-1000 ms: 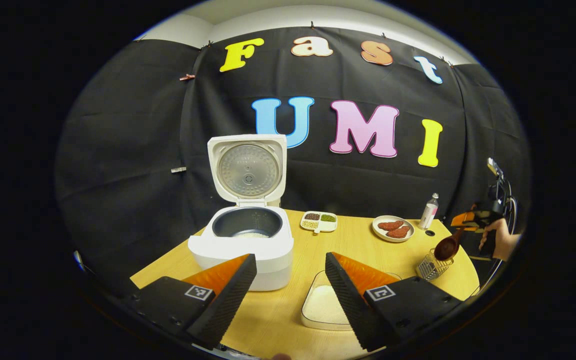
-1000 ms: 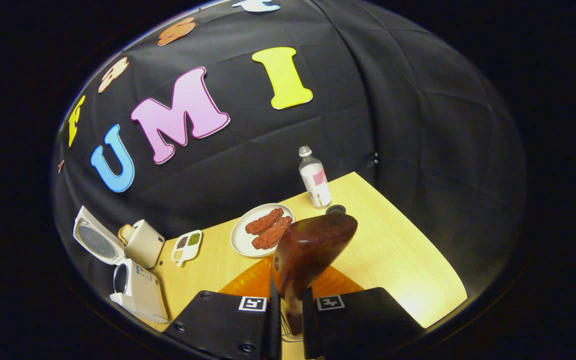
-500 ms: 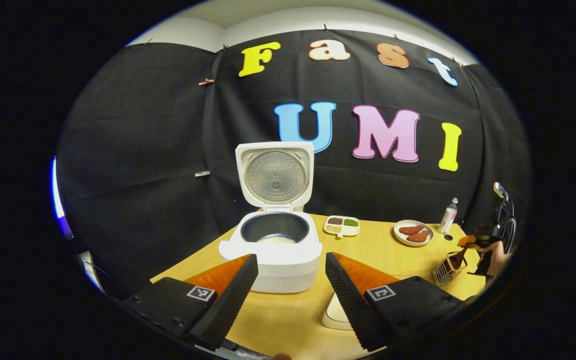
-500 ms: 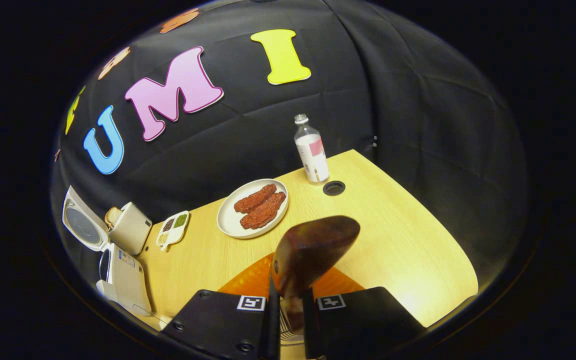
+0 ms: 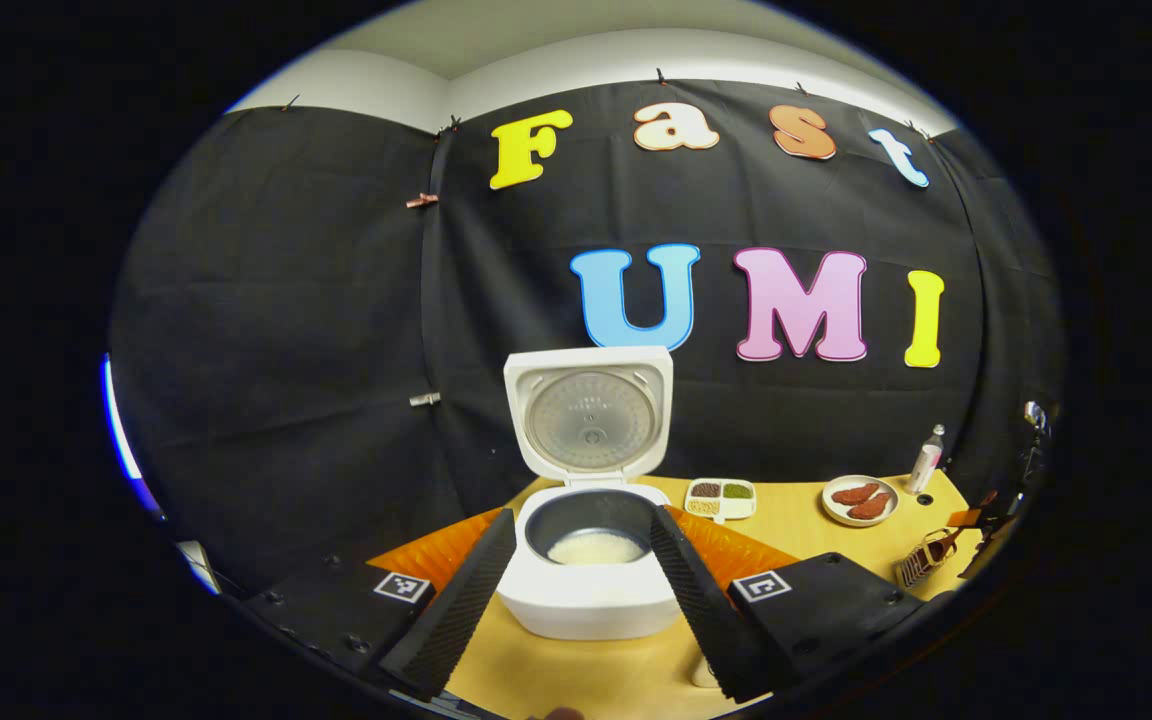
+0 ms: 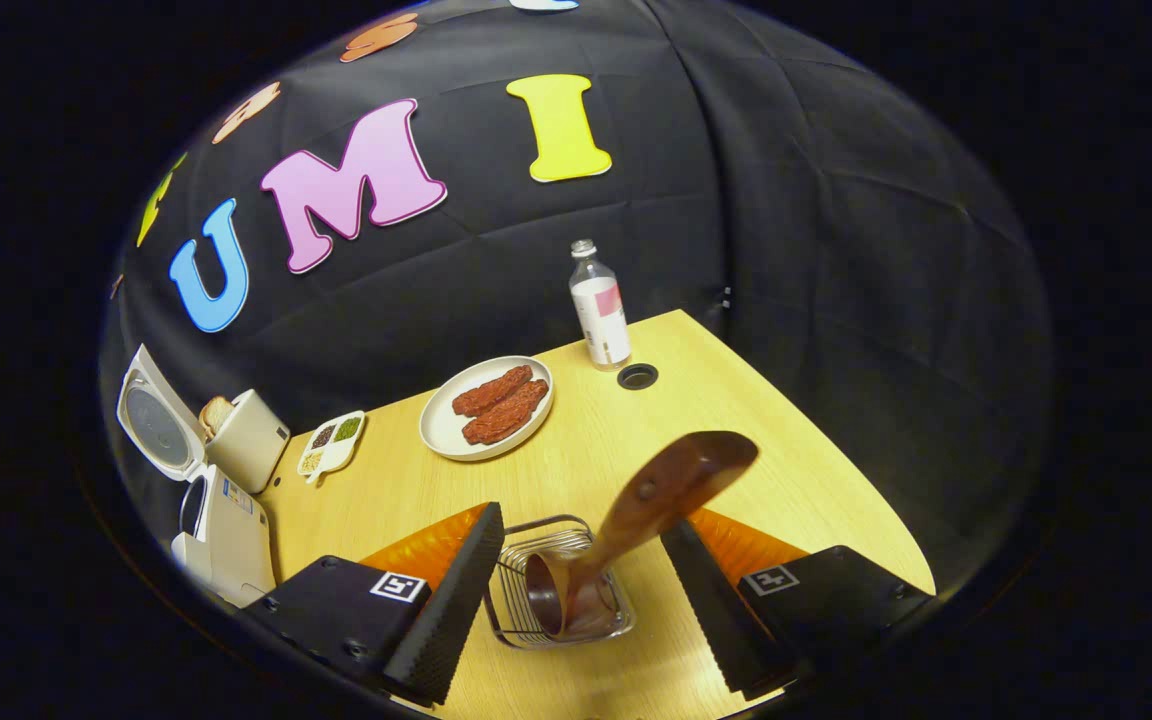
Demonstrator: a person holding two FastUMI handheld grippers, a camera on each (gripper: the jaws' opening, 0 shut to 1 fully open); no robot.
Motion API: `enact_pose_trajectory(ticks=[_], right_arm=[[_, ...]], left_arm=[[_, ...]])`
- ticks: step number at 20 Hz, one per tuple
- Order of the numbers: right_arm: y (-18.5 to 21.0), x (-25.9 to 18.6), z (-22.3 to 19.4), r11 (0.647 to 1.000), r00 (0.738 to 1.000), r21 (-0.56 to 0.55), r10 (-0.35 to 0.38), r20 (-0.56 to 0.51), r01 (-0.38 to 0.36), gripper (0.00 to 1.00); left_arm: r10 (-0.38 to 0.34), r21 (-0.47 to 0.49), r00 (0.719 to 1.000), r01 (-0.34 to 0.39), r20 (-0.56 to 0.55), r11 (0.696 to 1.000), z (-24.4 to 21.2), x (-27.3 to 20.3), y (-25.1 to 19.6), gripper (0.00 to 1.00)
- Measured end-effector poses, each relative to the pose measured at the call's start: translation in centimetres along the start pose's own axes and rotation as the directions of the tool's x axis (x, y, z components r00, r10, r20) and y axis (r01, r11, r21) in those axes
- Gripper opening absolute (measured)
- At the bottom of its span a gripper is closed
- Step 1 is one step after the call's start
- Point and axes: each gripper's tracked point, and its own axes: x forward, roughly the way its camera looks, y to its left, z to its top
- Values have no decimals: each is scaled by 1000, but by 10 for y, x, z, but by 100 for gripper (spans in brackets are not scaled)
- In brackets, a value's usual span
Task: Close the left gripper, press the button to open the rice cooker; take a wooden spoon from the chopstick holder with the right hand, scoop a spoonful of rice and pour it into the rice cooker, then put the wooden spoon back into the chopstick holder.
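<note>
The white rice cooker stands open, lid upright, with white rice in its dark pot. My left gripper is open and empty, and the cooker appears between its fingers from a distance. My right gripper is open just above the wire chopstick holder. The wooden spoon stands in that holder, bowl down, its broad handle leaning up to the right between my fingers without touching them. From the left gripper view the holder is at the far right. The cooker also sits at the left edge.
A plate of reddish meat strips, a small bottle and a divided tray of grains stand along the back of the wooden table. A beige appliance sits behind the cooker. A round hole is near the bottle.
My right gripper lowered the spoon into the chopstick holder, then opened and let it go. My left gripper drew back and tilted up, still open.
</note>
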Motion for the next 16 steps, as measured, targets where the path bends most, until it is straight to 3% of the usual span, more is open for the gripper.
enact_pose_trajectory(ticks=[3,9,12,16], right_arm=[[-30,-28,6,995,995,-12,-94,42,95,99],[-62,-99,9,980,976,-64,-177,127,186,99],[-72,-129,14,975,966,-65,-201,165,214,99],[-88,-166,23,962,944,-60,-248,217,266,99]], left_arm=[[-54,-51,997,57,62,997,52,23,-1,94],[-99,-62,989,106,106,992,138,86,10,94],[-132,-94,988,139,77,986,158,123,12,95],[-176,-52,984,177,28,983,171,178,11,95]])
